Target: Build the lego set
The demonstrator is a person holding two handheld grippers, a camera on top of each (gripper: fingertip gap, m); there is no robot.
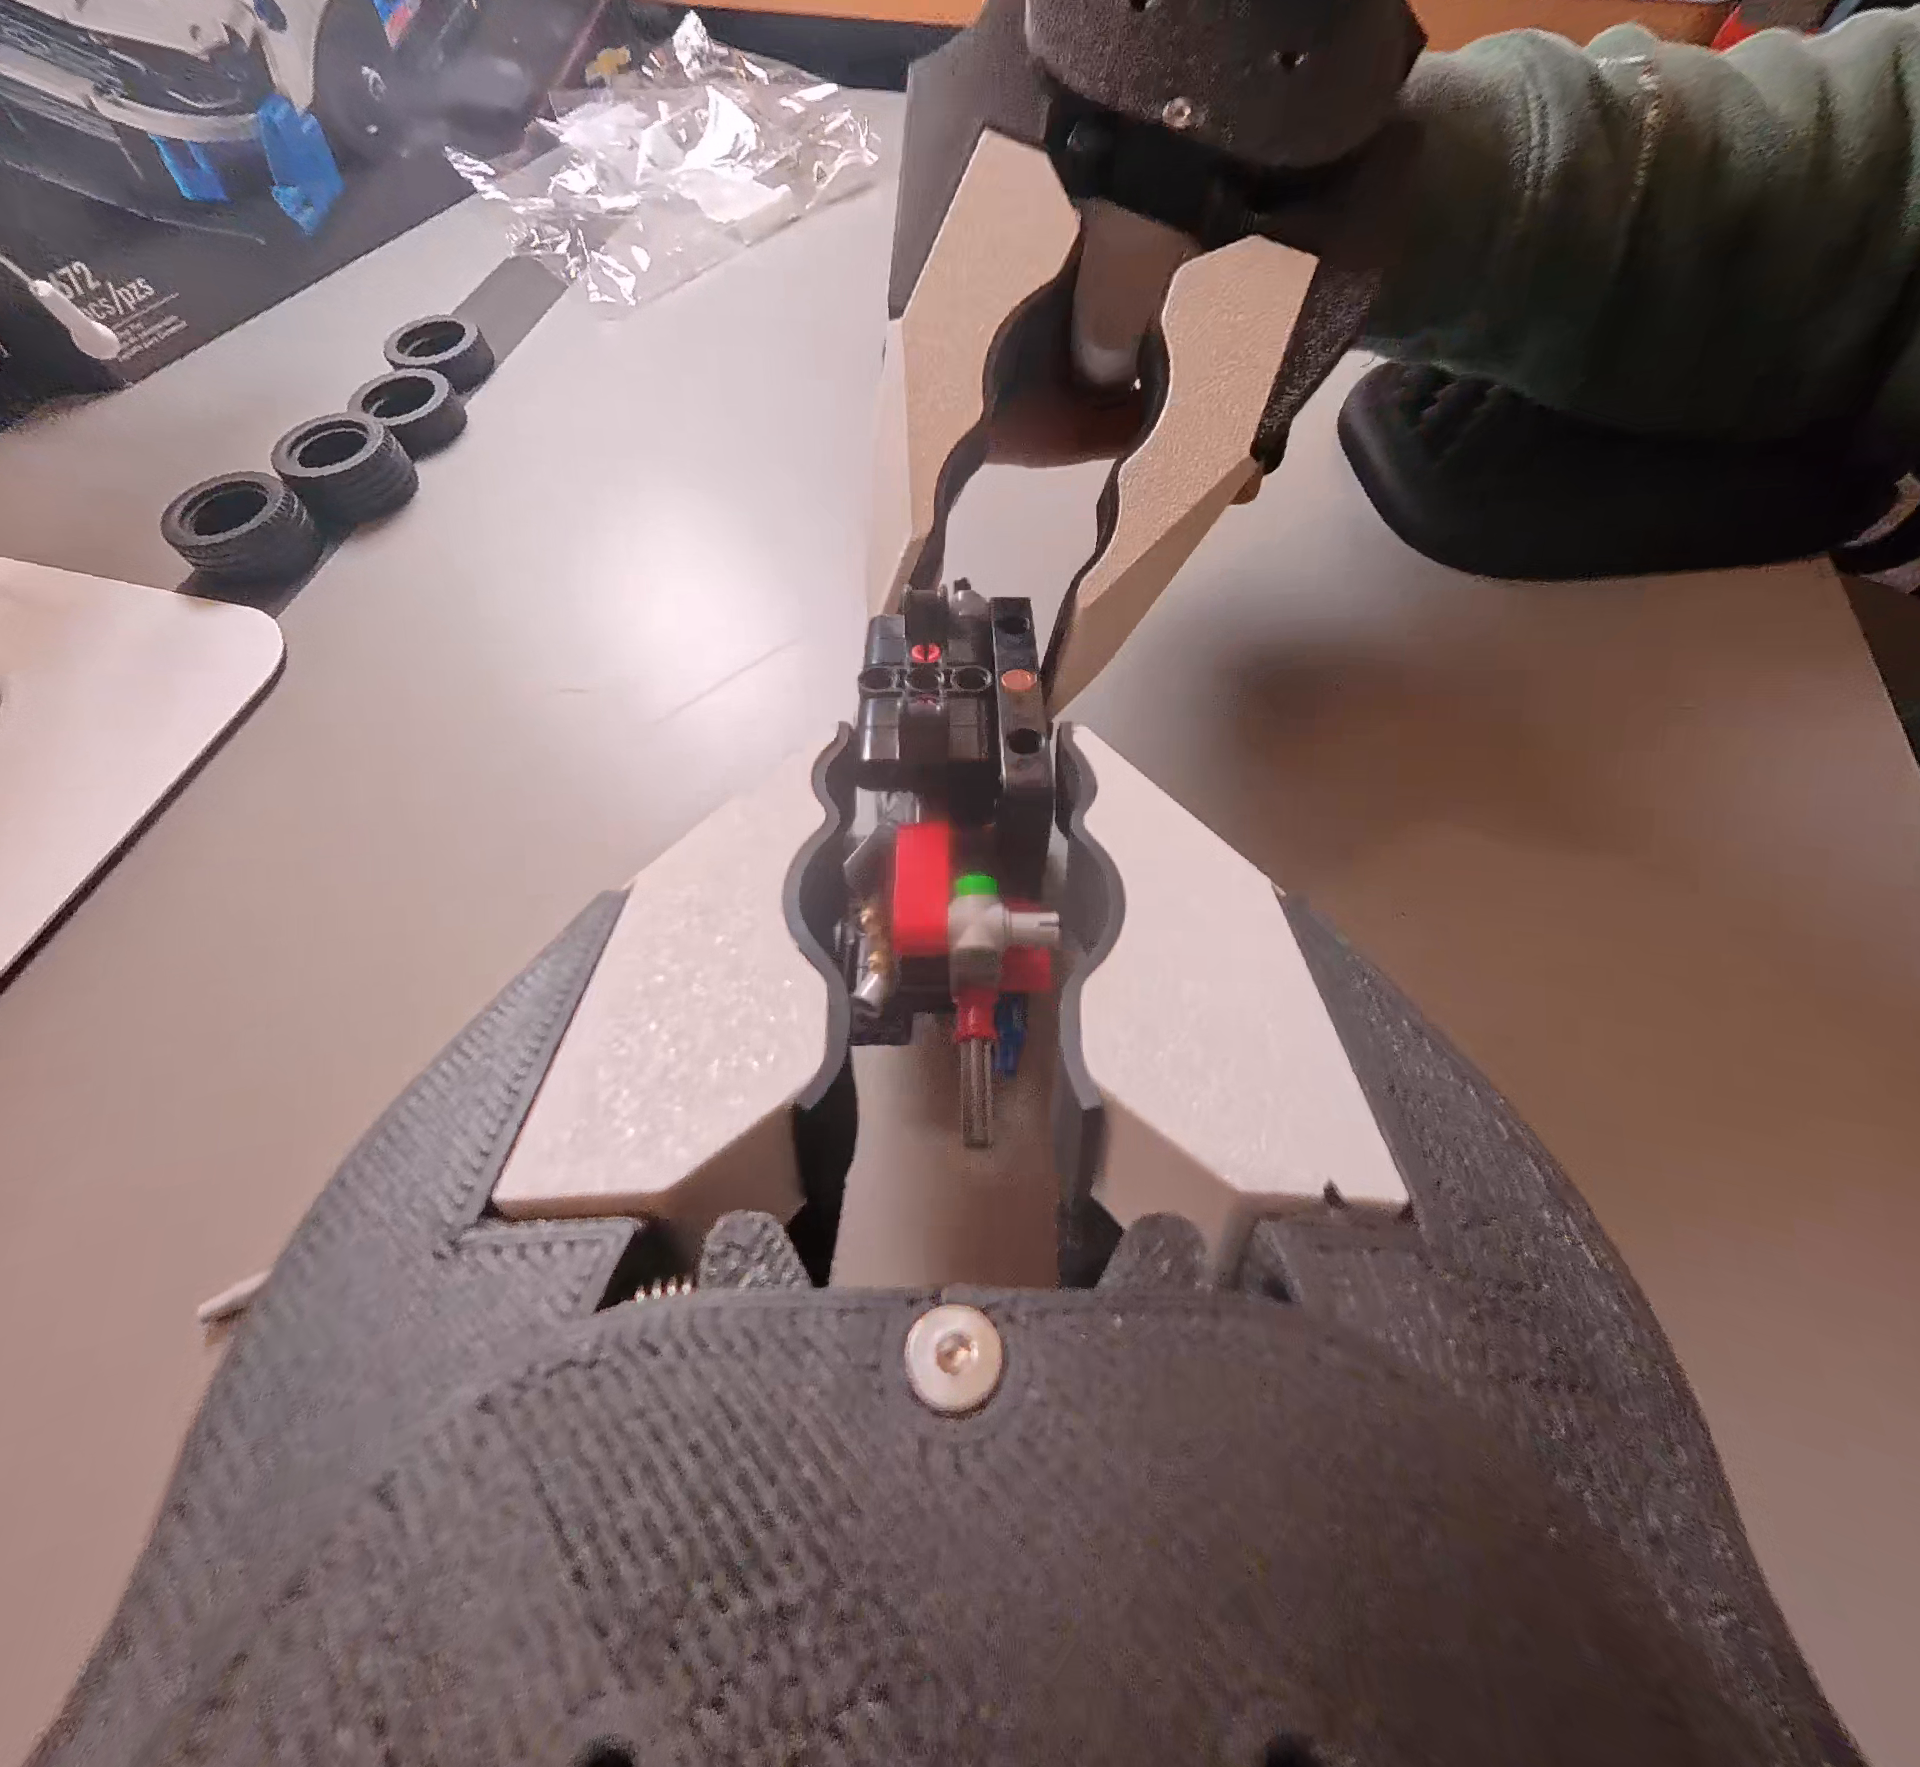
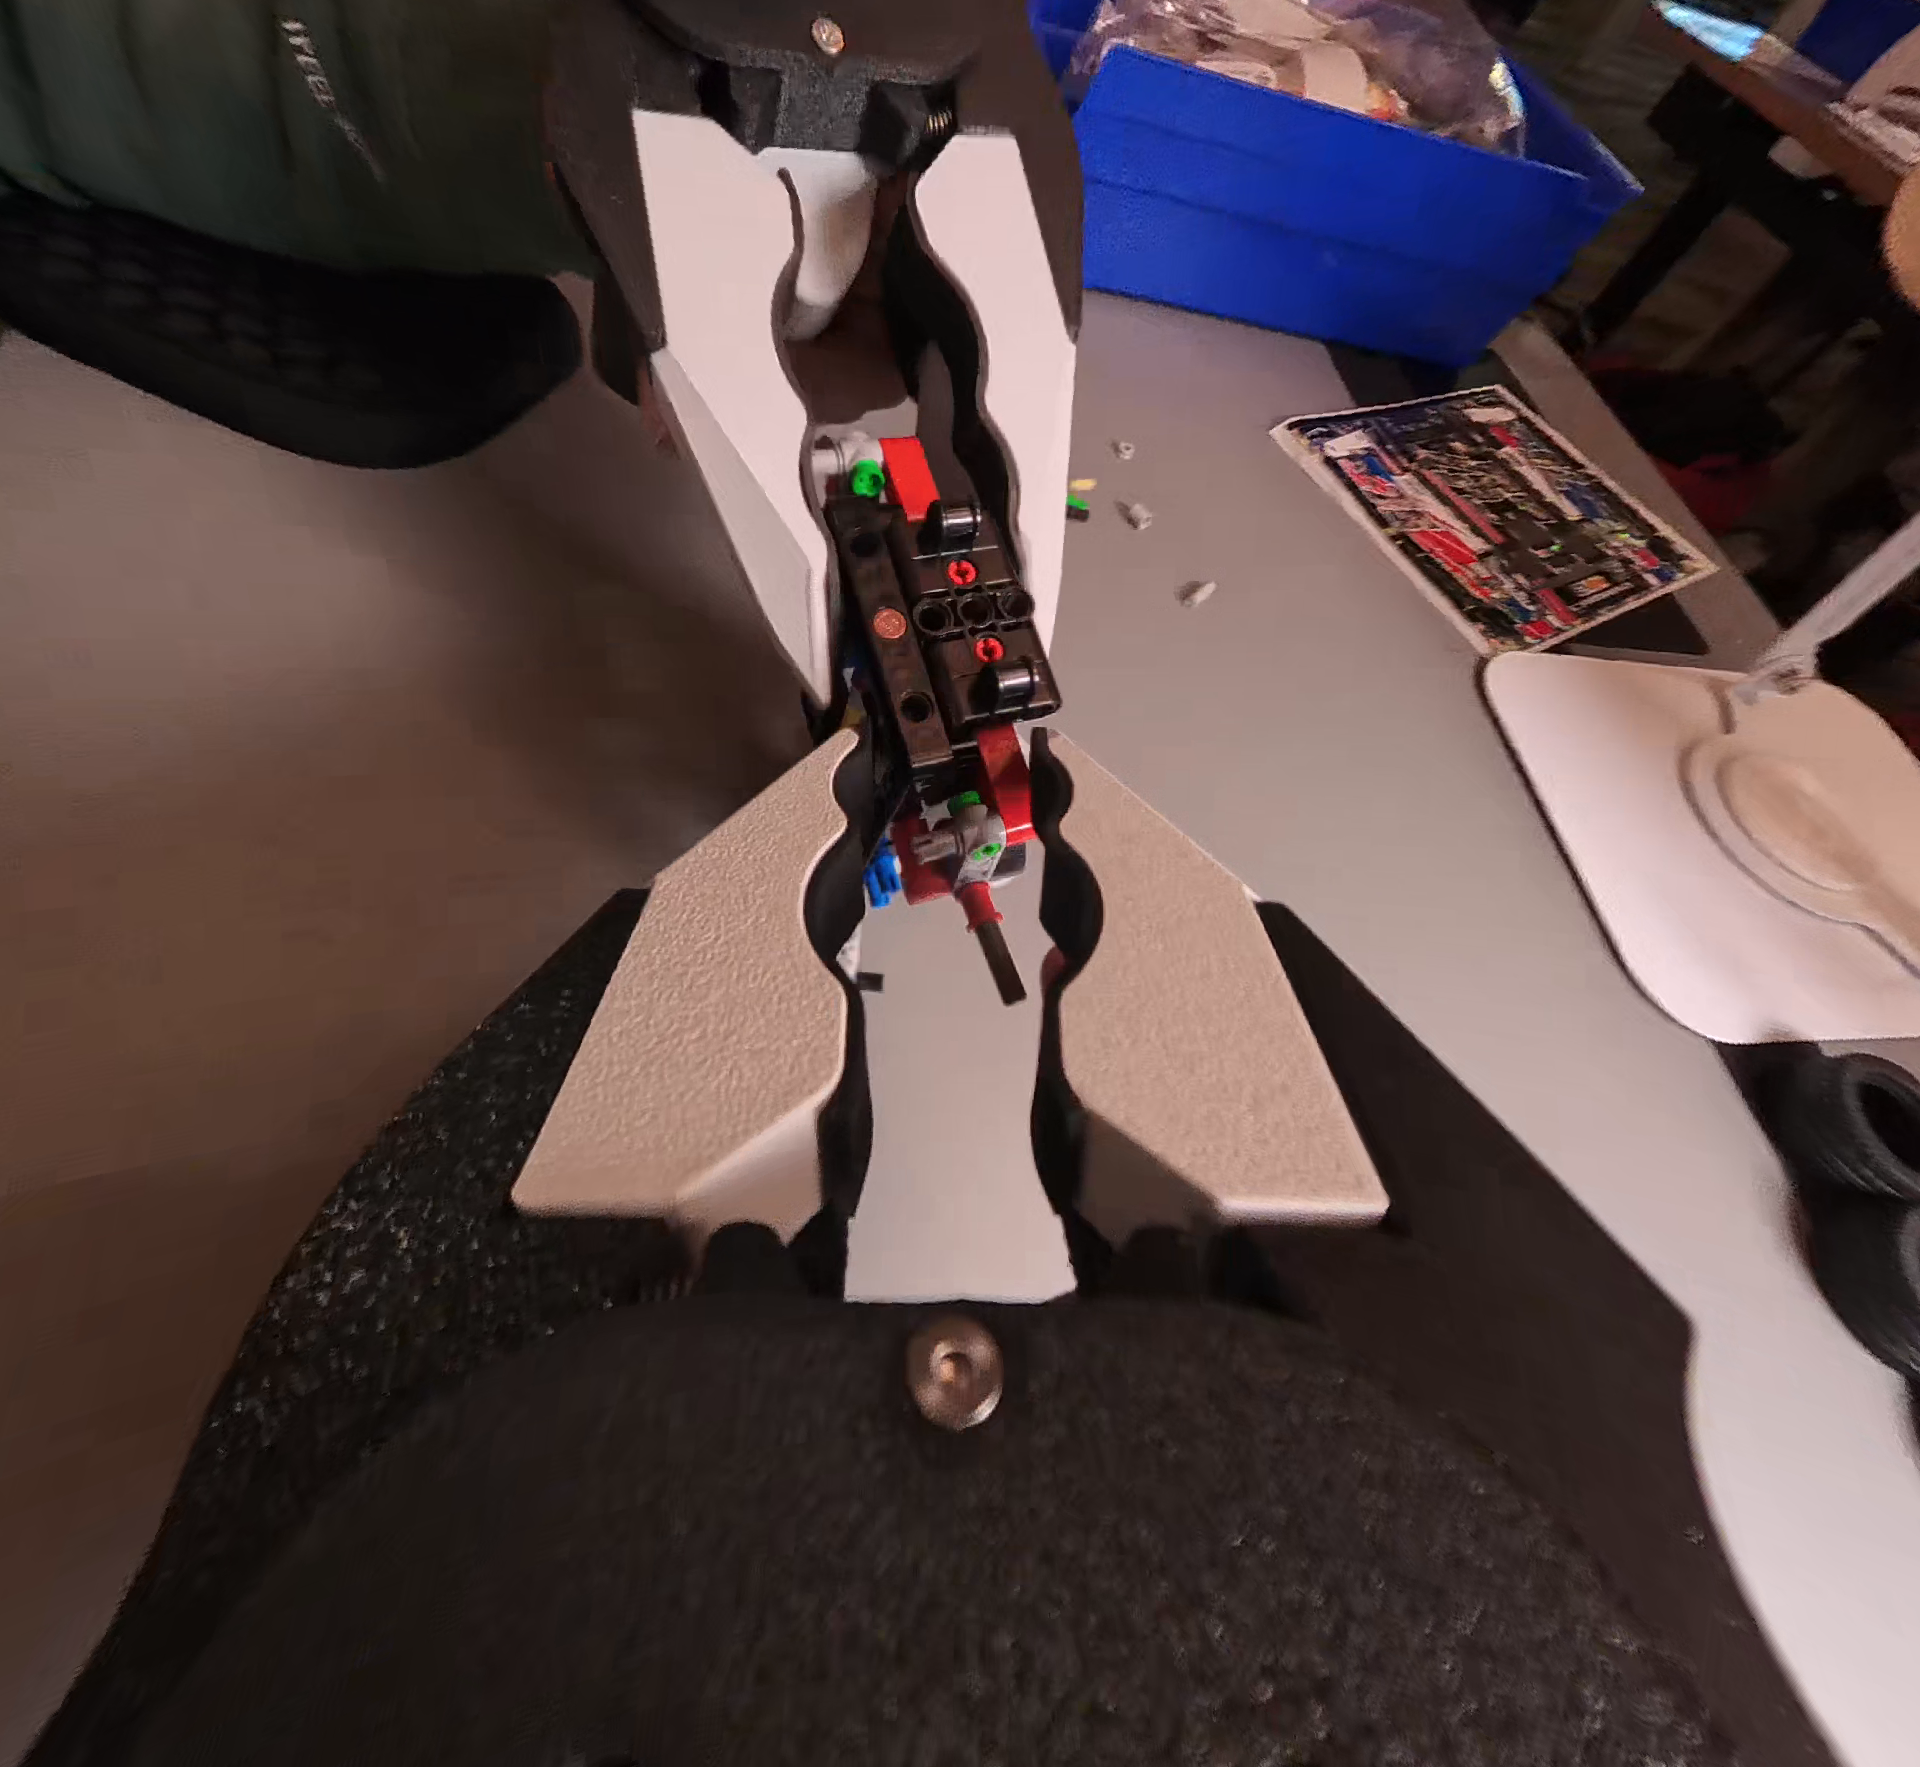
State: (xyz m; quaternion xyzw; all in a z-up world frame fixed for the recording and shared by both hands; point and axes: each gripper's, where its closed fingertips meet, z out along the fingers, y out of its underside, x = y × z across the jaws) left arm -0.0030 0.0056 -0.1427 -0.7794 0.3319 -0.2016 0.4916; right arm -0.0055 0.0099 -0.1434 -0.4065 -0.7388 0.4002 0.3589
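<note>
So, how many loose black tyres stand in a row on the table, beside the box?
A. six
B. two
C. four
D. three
C: the left wrist view shows four tyres in a row on the table beside the box.

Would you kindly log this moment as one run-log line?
left claw: shut on black-and-red lego assembly | right claw: shut on it | assembly: held between both

Grey table (image 1: 623,637): four black tyres (image 1: 343,450), clear bag (image 1: 675,169), booklet (image 2: 1496,517).
</note>
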